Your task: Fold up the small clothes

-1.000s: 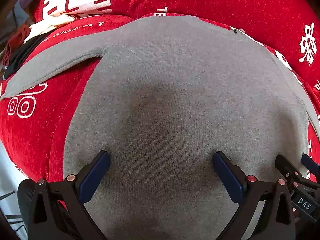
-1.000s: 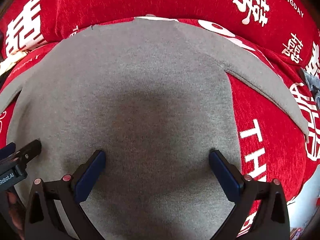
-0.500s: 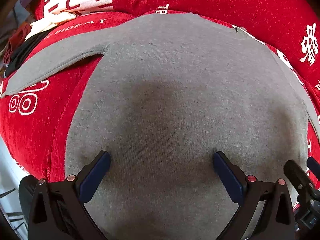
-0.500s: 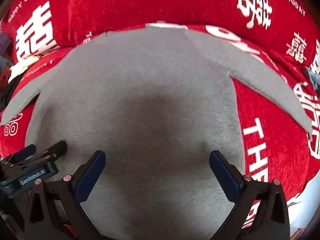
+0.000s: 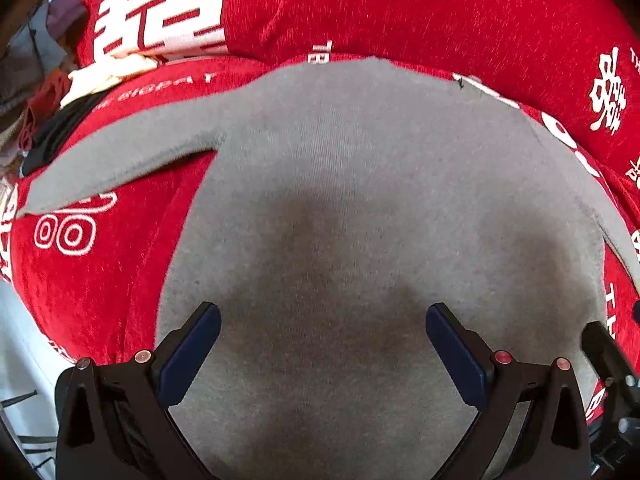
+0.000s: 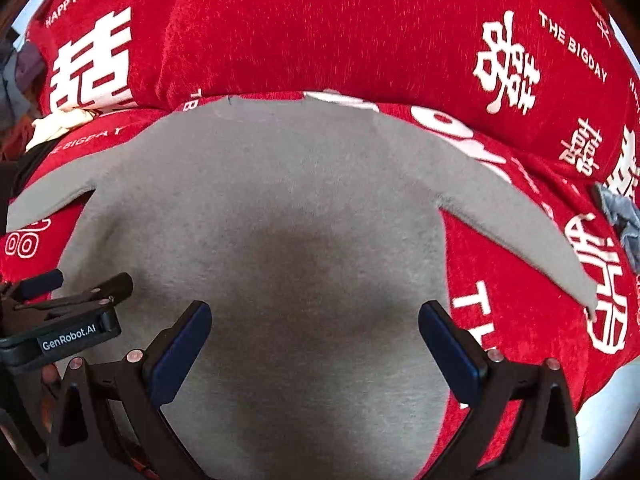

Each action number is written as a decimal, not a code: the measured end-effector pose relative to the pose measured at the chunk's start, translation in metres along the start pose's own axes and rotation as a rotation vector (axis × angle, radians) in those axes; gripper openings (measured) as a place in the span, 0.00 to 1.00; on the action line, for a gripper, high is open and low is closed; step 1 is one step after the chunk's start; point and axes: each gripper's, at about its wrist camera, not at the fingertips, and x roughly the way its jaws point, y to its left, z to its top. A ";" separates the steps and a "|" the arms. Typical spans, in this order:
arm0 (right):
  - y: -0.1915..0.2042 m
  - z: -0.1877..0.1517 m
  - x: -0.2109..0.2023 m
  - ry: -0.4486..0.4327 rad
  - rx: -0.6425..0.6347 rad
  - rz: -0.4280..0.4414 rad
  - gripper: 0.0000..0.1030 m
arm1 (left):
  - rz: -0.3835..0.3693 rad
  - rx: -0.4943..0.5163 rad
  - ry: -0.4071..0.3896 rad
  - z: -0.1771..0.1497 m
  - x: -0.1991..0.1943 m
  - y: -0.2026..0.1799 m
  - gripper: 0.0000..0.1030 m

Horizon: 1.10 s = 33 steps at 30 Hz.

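Red sofa cover (image 6: 320,32) with white lettering lies under our grey top (image 5: 360,200), spread flat, sleeves out to each side; our left gripper (image 5: 323,336) and right gripper (image 6: 315,332) hover over its lower body, both spread wide apart, gripping nothing

A small grey long-sleeved top (image 5: 360,208) lies spread flat and face down on the red cover, hem toward us, neckline at the far edge against the cushion. Both sleeves angle outward and down: the left sleeve (image 5: 120,156) tapers off to one side, the right sleeve (image 6: 508,216) to the other. The knit looks smooth, barely wrinkled.
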 end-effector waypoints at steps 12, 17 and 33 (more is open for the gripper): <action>-0.025 -0.004 -0.020 -0.115 0.046 0.073 1.00 | 0.006 0.039 -0.032 0.009 -0.015 -0.017 1.00; -0.044 -0.015 -0.011 -0.084 0.080 0.062 1.00 | 0.019 0.092 -0.033 0.007 -0.015 -0.034 1.00; -0.152 -0.023 0.017 -0.023 0.310 -0.035 1.00 | 0.031 0.171 0.016 0.021 0.001 -0.101 1.00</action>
